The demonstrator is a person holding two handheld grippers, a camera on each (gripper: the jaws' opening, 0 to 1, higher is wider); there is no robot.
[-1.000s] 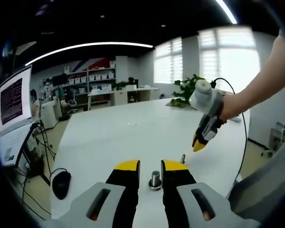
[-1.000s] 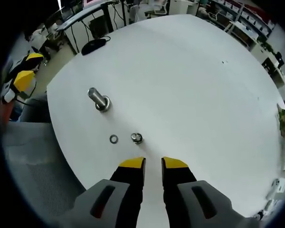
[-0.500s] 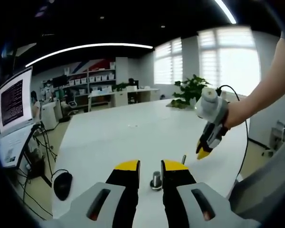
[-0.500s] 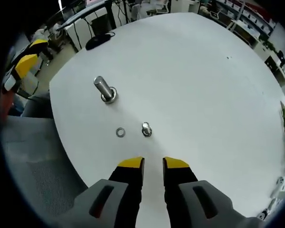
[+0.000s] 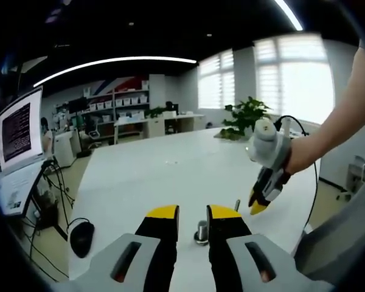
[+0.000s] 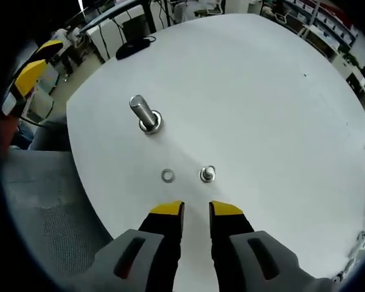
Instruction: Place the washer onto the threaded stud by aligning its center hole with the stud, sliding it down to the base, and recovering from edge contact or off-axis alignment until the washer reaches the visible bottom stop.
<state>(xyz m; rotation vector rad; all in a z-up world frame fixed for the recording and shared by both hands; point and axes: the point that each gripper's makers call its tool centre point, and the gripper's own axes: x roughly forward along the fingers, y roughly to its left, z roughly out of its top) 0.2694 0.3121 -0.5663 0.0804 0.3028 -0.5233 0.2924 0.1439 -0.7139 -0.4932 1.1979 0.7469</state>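
In the right gripper view, the right gripper (image 6: 196,210) hung above the round white surface (image 6: 261,103) with its yellow-tipped black fingers (image 6: 168,210) parted and holding nothing. The small flat silver metal washer (image 6: 167,176) lay flat on the surface just beyond the left fingertip, apart from it. Just beside the washer, to its right in that view, stood a short silver bolt with a wide base (image 6: 207,174). Farther out, well apart from the washer, the tall silver threaded stud on its round base (image 6: 146,114) stood upright and bare. The left gripper (image 6: 25,79) showed at the left edge of that view, beyond the rim of the surface.

In the left gripper view, the left gripper (image 5: 193,214) sat low near the surface (image 5: 146,176), its fingers open and empty, with the threaded stud (image 5: 201,230) seen between them. The right gripper (image 5: 257,205), held by a person's hand (image 5: 298,153), pointed down at the surface to the right, fingertips near the short bolt (image 5: 236,204). A black computer mouse (image 5: 82,230) lay at the left.
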